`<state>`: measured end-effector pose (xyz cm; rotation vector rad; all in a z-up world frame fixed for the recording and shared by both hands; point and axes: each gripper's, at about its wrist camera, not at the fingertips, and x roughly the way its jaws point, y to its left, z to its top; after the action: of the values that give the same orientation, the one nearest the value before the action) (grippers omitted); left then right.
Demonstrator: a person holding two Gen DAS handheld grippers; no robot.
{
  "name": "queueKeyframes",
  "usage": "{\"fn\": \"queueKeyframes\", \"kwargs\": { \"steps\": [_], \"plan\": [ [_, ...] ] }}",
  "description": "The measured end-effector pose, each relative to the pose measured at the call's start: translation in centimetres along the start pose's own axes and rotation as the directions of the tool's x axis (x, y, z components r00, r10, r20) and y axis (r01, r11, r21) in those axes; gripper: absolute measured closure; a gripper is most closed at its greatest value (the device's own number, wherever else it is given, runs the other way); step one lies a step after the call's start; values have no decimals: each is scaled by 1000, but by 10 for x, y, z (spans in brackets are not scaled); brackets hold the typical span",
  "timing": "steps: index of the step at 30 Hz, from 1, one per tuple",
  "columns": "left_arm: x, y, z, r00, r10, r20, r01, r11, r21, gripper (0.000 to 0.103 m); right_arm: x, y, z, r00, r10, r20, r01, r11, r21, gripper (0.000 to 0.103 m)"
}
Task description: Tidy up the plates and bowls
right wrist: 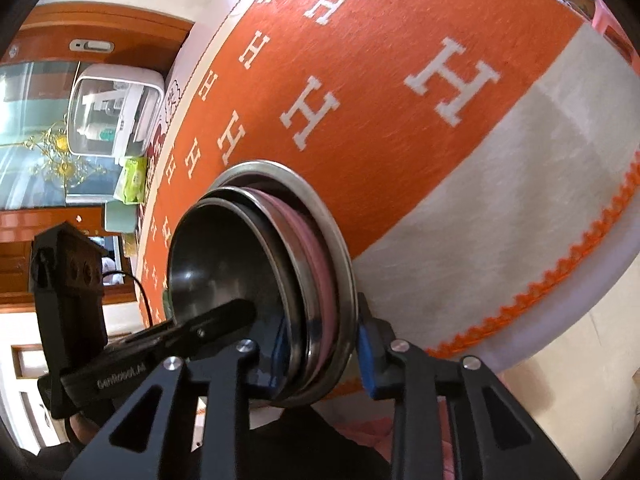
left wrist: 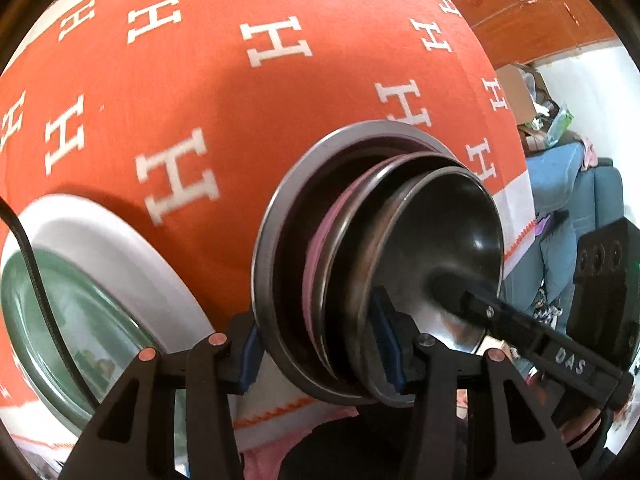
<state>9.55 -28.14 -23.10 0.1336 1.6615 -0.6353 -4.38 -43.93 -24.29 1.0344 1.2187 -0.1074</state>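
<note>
Orange cloth (left wrist: 240, 92) with white H letters lies under a nested stack of steel plates and bowls (left wrist: 360, 240), which the left gripper (left wrist: 322, 350) clamps at its near rim, while from the right wrist the right gripper (right wrist: 320, 354) pinches that stack's opposite rim.

Bare orange cloth (left wrist: 224, 92) lies open to the far side of the stacked dishes (left wrist: 304, 240) — a white-rimmed glass plate (left wrist: 104, 240) blocks the left, near edge.
</note>
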Motion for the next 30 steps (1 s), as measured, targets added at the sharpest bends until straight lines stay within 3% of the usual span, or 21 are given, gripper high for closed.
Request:
{"fn": "queueKeyframes", "kwargs": {
  "steps": [15,30],
  "plan": [
    [0,-40,-52,997,-9,79,16,996,-93,56,-28,-4,1,997,-2,-79,-13,983,-185,77],
    [-38,-9,-98,988,5,154,30,975,-222,56,-26,56,-15,981,-18,-192,-65,906,-418,76]
  ]
}}
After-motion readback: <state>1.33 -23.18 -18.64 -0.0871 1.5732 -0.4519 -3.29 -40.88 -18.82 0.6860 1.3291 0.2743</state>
